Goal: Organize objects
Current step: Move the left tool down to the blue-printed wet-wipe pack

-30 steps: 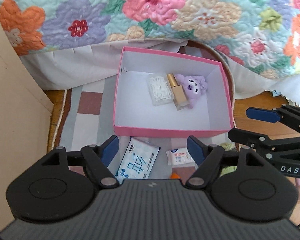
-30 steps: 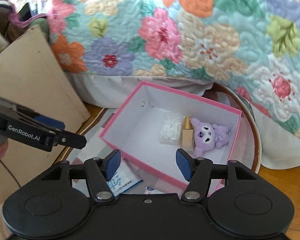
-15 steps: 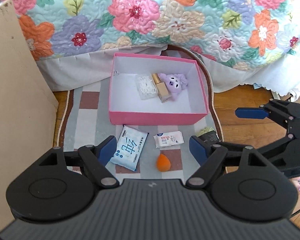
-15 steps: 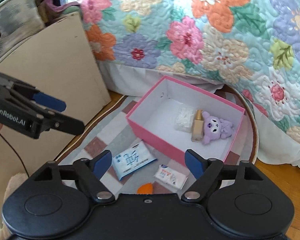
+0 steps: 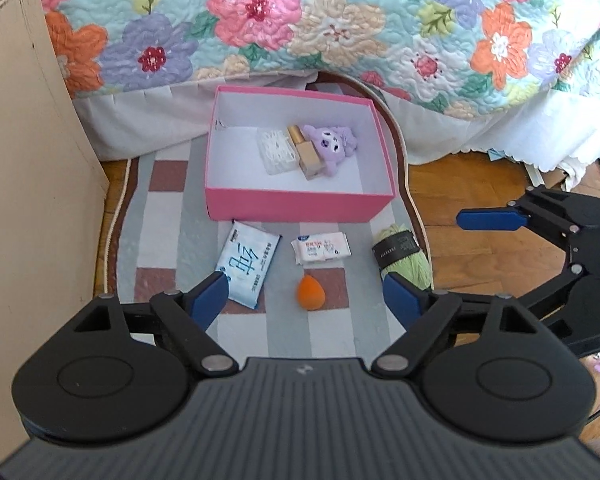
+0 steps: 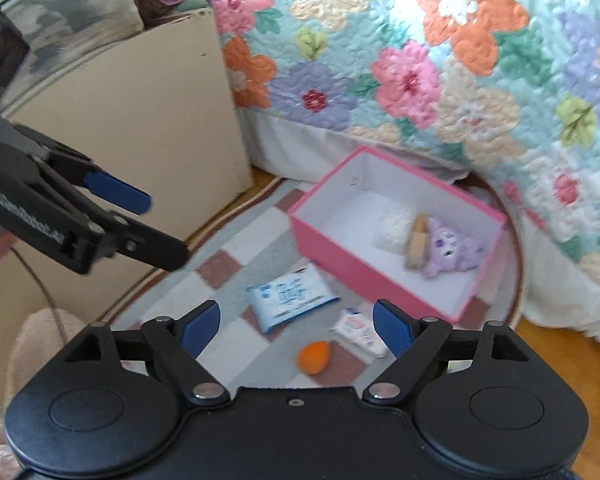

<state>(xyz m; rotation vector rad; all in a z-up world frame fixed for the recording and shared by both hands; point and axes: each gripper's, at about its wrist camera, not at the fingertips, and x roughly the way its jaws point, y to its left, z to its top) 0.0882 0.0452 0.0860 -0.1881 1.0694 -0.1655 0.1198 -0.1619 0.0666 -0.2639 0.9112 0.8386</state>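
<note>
A pink box (image 5: 300, 204) (image 6: 324, 240) on the rug holds a clear packet (image 5: 275, 151), a gold bottle (image 5: 306, 152) and a purple plush (image 5: 330, 144) (image 6: 448, 248). In front of it lie a blue tissue pack (image 5: 249, 264) (image 6: 290, 296), a small white wipes pack (image 5: 321, 247) (image 6: 358, 330), an orange sponge (image 5: 310, 293) (image 6: 314, 357) and green yarn (image 5: 404, 254). My left gripper (image 5: 306, 302) is open and empty, held above the loose items. My right gripper (image 6: 296, 320) is open and empty, high above the rug; it also shows in the left wrist view (image 5: 556, 240).
A checked rug (image 5: 164, 240) covers a wooden floor (image 5: 480, 188). A floral quilt (image 5: 340, 20) hangs behind the box. A beige cabinet (image 5: 24, 180) stands at the left. The left gripper shows in the right wrist view (image 6: 80, 216).
Both grippers have pulled back and up from the box, so the loose items on the rug have come into view. Both stay open and empty.
</note>
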